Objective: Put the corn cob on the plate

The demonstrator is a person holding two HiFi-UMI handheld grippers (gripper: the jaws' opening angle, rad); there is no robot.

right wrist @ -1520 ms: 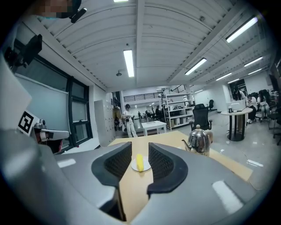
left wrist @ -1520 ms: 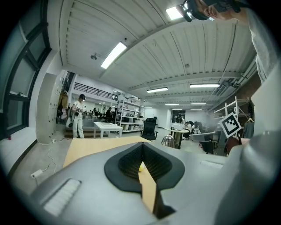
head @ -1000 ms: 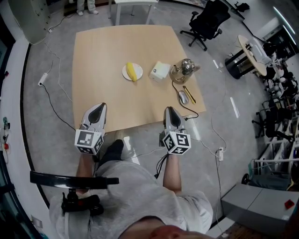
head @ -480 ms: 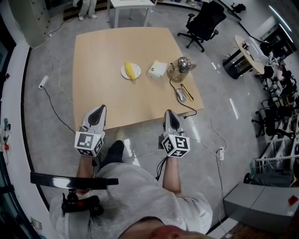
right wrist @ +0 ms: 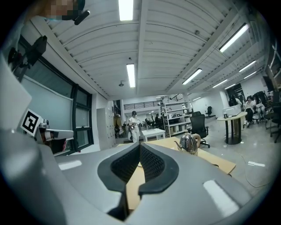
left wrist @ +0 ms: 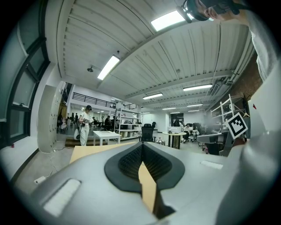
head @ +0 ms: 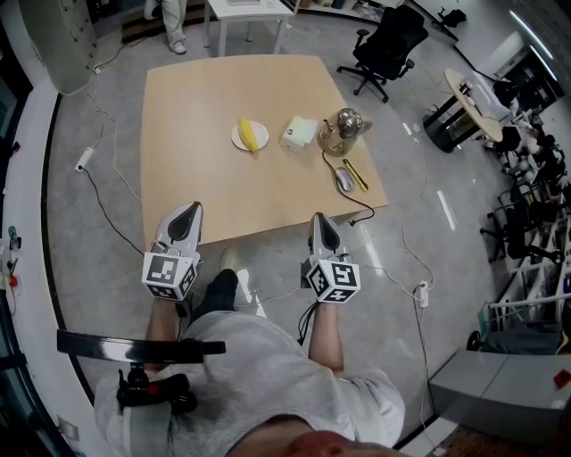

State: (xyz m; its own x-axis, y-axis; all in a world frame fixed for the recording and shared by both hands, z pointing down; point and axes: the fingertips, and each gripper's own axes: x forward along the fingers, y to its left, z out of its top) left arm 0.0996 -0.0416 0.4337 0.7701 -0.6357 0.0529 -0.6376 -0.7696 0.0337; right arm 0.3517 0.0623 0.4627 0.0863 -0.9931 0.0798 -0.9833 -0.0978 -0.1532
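Already the yellow corn cob (head: 252,136) lies across the small white plate (head: 237,137), which sits toward the far middle of the light wooden desk (head: 205,178). Just right of the plate is a white box (head: 302,133), and right of that stands a metal kettle (head: 345,129). Nearer along the right edge lie a computer mouse (head: 344,181) with its cable trailing off the desk and a thin yellow pen-like object (head: 359,175) just beside it. The 2 grippers are held at the near edge of the desk, well apart from the plate and from each other. The left gripper (head: 189,208) is at the near left corner; its fingers (left wrist: 127,160) are together at the tips with nothing between them. The right gripper (head: 318,218) is at the near edge further right; its fingers (right wrist: 153,165) are likewise pressed together and empty, and its view looks level across the desk to the kettle. Beyond the far edge, a black office chair (head: 393,40) stands on the grey floor (head: 98,205) at the far right, and a white table (head: 250,11) at the far middle.
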